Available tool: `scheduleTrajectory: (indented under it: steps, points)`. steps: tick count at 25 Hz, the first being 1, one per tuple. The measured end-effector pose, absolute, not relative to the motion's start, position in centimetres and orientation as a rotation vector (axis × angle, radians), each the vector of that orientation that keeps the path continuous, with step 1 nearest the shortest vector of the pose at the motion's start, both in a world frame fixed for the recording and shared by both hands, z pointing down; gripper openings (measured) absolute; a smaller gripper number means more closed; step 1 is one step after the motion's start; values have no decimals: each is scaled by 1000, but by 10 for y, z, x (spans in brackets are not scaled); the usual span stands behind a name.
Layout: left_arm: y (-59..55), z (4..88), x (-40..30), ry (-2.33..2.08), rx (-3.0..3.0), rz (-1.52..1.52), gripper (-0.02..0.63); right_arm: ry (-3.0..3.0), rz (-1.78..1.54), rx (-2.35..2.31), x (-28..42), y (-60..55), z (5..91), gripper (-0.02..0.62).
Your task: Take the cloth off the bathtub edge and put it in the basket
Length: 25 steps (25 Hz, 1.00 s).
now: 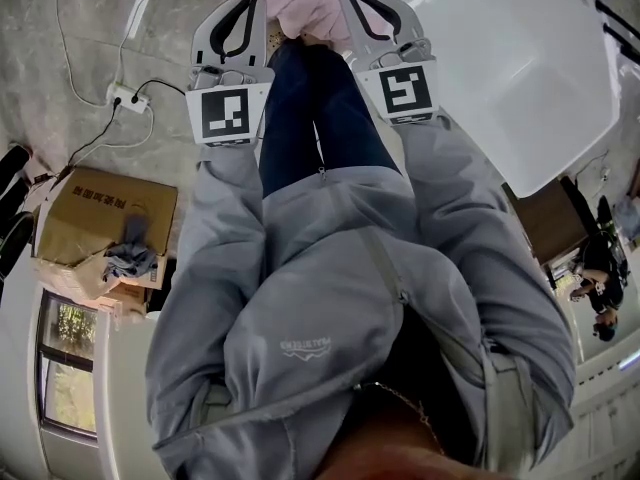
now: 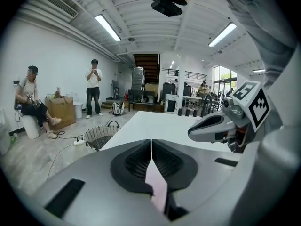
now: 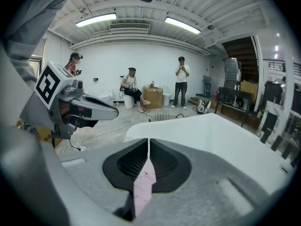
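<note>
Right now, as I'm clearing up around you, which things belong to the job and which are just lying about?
Job: pink cloth, clamped by left gripper and right gripper; bathtub; basket.
Lying about: cardboard box; power strip.

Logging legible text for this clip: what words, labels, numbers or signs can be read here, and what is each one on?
Nothing here reads cleanly enough to quote.
On the cardboard box: a row of printed characters, too blurred to read.
On the jacket logo: one small word, too small to read.
On the marker cubes: black-and-white square patterns, not text.
</note>
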State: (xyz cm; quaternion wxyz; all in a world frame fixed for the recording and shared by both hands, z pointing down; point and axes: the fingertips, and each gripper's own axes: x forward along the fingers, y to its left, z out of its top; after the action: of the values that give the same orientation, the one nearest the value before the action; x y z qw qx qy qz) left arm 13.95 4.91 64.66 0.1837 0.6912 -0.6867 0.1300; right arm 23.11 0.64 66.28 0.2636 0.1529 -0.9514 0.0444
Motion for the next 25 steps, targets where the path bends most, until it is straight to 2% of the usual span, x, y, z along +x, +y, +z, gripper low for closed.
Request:
scheduleTrajectory:
  steps: [7,10,11,13,15,18,20,25]
  points:
    - [53,687,147,-1838,1923,414,9,-2467,282,319,233,15,701,19]
    - [54,700,153,-1777,1924,427,14,-2416,333,266,235,22,716,52]
    - [54,705,155,-1753,1923,432,33,-2399,346,247,236,24,721,75]
    - [55,716,162,-1694,1918,441,159,-2367,372,205,240,30,732,139]
    - [56,726,167,-1640,1921,470,184,-2334,395,162,244,36,741,247]
    - [59,742,170,-1552,1933,536,243,-2286,375,109,247,41,755,339]
    - [61,753,170,-1502,1930,577,277,-2249,355,64,249,46,765,431]
    - [70,774,172,-1434,1917,726,361,-2122,276,-61,267,57,793,535]
